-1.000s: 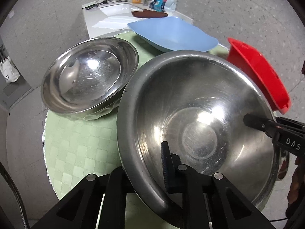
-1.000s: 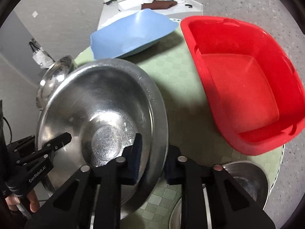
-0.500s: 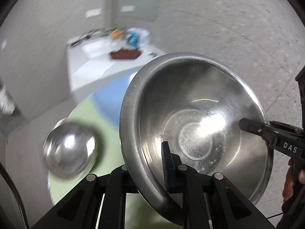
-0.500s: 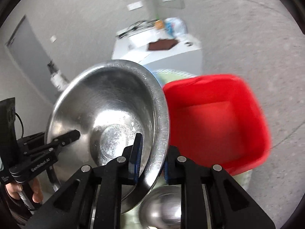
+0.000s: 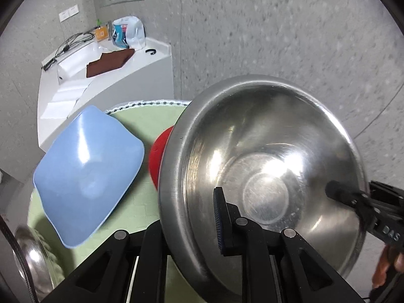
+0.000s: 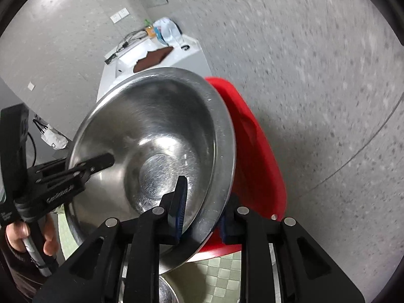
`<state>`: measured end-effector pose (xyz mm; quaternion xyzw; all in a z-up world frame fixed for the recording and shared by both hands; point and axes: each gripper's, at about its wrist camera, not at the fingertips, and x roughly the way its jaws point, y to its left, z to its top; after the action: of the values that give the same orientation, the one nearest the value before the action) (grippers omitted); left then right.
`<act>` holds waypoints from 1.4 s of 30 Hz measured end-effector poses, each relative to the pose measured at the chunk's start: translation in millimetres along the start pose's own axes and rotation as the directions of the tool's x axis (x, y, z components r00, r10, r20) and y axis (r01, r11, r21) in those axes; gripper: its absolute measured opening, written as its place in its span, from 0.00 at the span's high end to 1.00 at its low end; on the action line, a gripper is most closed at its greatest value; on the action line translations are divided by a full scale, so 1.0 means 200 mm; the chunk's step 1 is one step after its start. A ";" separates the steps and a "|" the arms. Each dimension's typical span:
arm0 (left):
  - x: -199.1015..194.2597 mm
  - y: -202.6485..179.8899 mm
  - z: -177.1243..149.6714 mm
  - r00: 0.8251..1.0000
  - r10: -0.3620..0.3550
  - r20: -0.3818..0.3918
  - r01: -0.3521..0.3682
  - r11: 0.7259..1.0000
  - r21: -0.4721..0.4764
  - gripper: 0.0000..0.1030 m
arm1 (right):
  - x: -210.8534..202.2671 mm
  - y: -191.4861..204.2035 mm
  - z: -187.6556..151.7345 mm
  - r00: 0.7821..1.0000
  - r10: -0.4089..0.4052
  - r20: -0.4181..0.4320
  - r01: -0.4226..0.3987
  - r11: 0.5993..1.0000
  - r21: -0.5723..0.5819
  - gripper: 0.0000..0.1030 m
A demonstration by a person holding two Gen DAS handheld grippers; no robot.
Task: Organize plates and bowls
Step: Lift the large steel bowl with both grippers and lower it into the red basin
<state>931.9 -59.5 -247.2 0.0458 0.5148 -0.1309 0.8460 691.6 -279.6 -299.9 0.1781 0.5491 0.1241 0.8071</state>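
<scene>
The worktop (image 5: pixel 141 209) wears a pale green checked cloth with a beaded trim along its far edge. Behind it stands a white cabinet (image 5: pixel 141 75). On the cabinet lie a brown cloth (image 5: pixel 108 60), black cables (image 5: pixel 73 41), a clear bag with blue print (image 5: pixel 128 34) and an orange pack (image 5: pixel 102 31) beside it. White sheets (image 5: pixel 63 98) lie nearer on its top. Speckled grey wall (image 6: pixel 315 75) fills the rest, with white sockets (image 6: pixel 120 15) set in it.

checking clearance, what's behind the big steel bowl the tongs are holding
The red basin sits directly behind the steel bowl, which covers most of it; whether anything lies inside the basin cannot be seen.
</scene>
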 end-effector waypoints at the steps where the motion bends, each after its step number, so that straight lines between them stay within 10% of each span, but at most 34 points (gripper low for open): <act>1: 0.03 -0.01 0.02 1.000 0.018 -0.005 -0.018 1.000 0.004 0.88 | 0.02 -0.01 0.00 1.000 0.002 -0.005 -0.002 1.000 0.004 0.78; 17: 0.33 -0.08 0.18 0.998 0.019 -0.056 -0.018 0.999 0.027 0.70 | 0.13 -0.06 0.00 0.996 -0.083 -0.020 0.083 0.997 0.005 0.68; 25: 0.21 -0.08 0.12 0.997 -0.043 -0.057 0.044 0.999 0.012 0.29 | 0.12 -0.02 0.02 0.993 -0.119 0.008 0.119 0.993 0.018 0.36; 42: -0.20 0.24 0.00 0.988 -0.151 0.045 0.151 0.989 -0.004 0.16 | -0.18 0.37 -0.08 0.960 -0.194 0.200 0.173 0.978 0.116 0.23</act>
<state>927.3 -5.4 -215.5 0.0005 0.4981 -0.1936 0.8452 663.3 -223.9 -244.2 0.1775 0.4801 0.0024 0.8591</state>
